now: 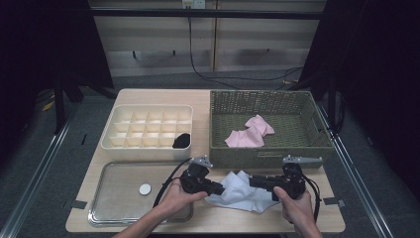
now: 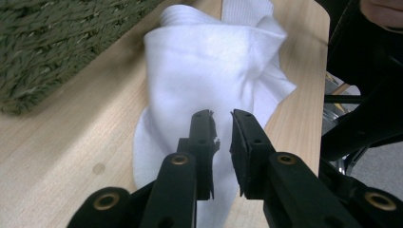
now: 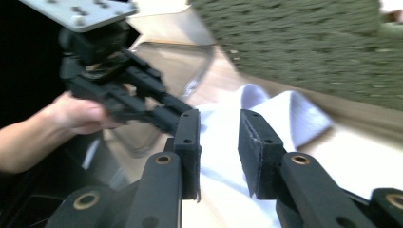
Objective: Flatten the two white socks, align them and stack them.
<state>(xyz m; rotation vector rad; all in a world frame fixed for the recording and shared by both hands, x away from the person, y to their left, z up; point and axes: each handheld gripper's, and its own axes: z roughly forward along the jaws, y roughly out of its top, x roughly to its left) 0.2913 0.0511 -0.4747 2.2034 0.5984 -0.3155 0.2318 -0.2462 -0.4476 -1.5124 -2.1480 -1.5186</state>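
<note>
Low in the middle of the high view, on the bench before the basket (image 1: 270, 157), a soft, light white cloth (image 1: 237, 193) lies crumpled between the left tongs (image 1: 221, 189) and right tongs (image 1: 251, 181), both slightly apart, best pinched at an edge fold.

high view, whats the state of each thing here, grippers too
white cloth: crumpled on the table, between both grippers
left gripper: jaws slightly apart, over the cloth
right gripper: open, over the cloth
pink cloth: crumpled in the basket
tray: holds one small disc
</note>
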